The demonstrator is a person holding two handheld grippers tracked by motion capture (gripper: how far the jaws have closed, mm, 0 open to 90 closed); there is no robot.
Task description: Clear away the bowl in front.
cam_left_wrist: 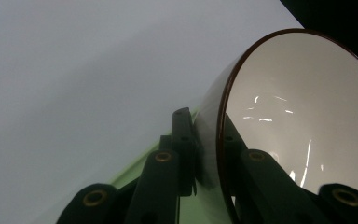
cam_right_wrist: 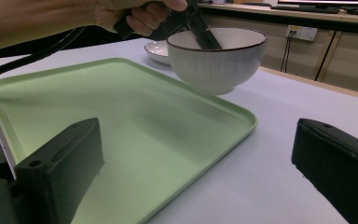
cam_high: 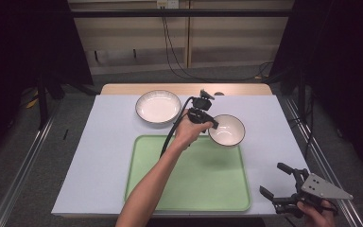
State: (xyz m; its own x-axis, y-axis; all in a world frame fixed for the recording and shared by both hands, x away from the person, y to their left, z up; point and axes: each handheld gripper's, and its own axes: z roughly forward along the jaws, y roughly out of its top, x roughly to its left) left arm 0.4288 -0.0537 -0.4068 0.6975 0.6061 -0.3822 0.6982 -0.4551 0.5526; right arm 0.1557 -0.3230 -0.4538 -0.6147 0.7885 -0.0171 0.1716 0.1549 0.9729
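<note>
Two bowls are seen on the table: a wide plate-like bowl at the far left, and a deeper bowl held at the far right corner of the green tray. The deeper bowl is gripped by the left gripper; in the left gripper view its jaws are closed on the rim, one jaw outside the wall and one inside. In the right gripper view the bowl is seen lifted a little, above the far edge of the tray, with a shadow under it. The right gripper is held at the near right, beside the tray corner, with its jaws spread wide and nothing between them.

The step in hand is judged to be the carrying of the deeper bowl toward the tray. For the next move, the bowl should be brought over the flat middle of the tray, kept level, lowered until it rests, and only then released. Because only the rim is pinched, a slip or tilt is possible.
</note>
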